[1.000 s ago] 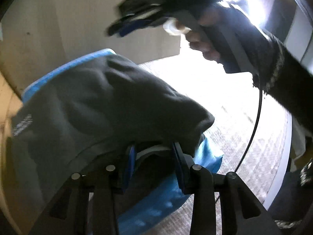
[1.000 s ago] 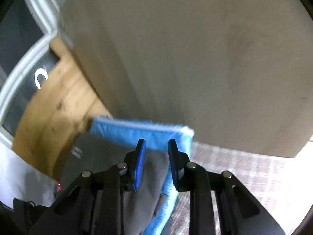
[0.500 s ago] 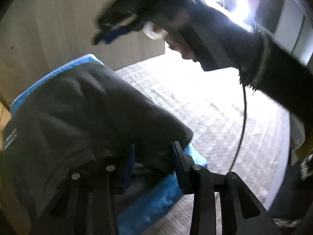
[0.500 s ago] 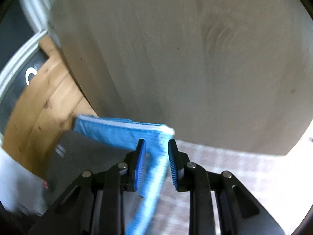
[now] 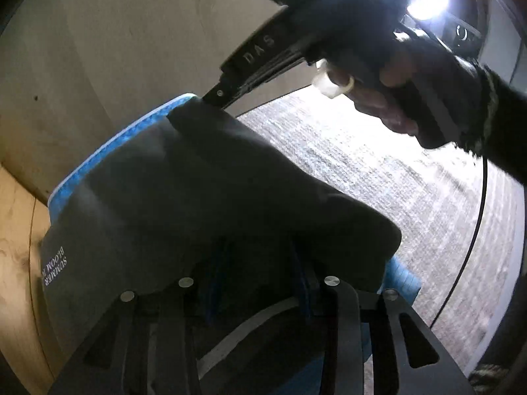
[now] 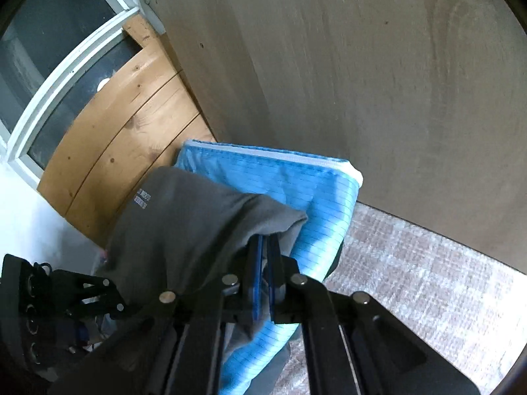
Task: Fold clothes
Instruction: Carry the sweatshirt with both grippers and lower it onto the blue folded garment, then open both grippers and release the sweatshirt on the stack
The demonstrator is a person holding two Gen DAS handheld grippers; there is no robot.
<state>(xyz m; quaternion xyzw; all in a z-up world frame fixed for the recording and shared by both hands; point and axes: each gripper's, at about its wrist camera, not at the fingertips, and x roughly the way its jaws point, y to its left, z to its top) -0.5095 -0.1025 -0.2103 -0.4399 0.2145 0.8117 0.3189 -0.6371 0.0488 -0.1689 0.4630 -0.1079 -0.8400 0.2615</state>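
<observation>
A dark grey garment [image 5: 204,197] with white lettering lies folded over a blue striped garment [image 6: 296,191] with a white zip edge. In the left wrist view the grey cloth drapes over my left gripper [image 5: 257,263]. Its blue pads stand well apart and the fingertips are hidden under the cloth. My right gripper [image 6: 263,243] is shut, its pads pinching the far corner of the grey garment, with the blue fabric just beside them. From the left wrist camera, that right gripper [image 5: 214,97] meets the garment's far corner, and a hand [image 5: 378,98] holds its handle.
A large grey-brown panel [image 6: 378,82] stands right behind the clothes. Pine boards [image 6: 125,125] and a white window frame [image 6: 59,75] lie to the left. Woven carpet [image 5: 378,181] spreads to the right, with a black cable [image 5: 474,230] hanging over it.
My right gripper was open above the blue edge; it has dropped onto the grey garment's corner and shut on it. The left gripper has stayed under the cloth.
</observation>
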